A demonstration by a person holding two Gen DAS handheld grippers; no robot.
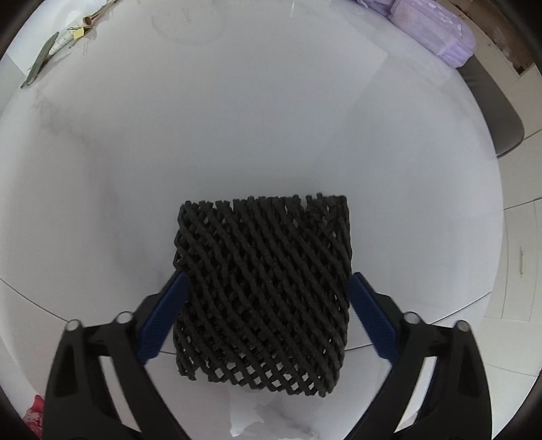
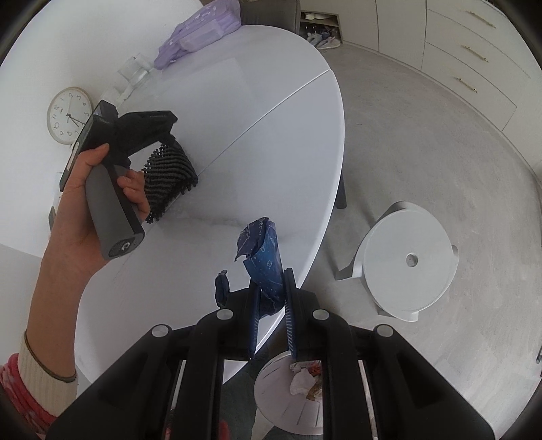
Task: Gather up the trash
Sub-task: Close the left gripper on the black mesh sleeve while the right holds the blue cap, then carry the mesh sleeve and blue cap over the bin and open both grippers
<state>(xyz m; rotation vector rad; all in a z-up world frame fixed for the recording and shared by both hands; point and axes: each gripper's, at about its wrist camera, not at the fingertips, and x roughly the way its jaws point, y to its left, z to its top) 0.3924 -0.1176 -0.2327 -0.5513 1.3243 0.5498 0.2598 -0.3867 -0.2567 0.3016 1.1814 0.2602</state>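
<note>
A black foam mesh sleeve [image 1: 262, 291] lies on the white table [image 1: 237, 135], between the blue pads of my left gripper [image 1: 266, 281]. The jaws are wide and touch its sides lightly, not squeezing it. The right wrist view shows the same sleeve [image 2: 169, 176] under the hand-held left gripper [image 2: 169, 149]. My right gripper [image 2: 271, 274] is shut on a crumpled dark blue wrapper [image 2: 264, 254], held over the table's near edge. Below it stands a white bin [image 2: 277, 399] holding crumpled trash.
A purple pouch [image 2: 200, 30] and clear glasses [image 2: 132, 72] stand at the table's far end. A round clock [image 2: 69, 115] lies on the table's left. A white stool [image 2: 406, 260] stands on the grey floor right of the table. Stalks lie far left [image 1: 50, 54].
</note>
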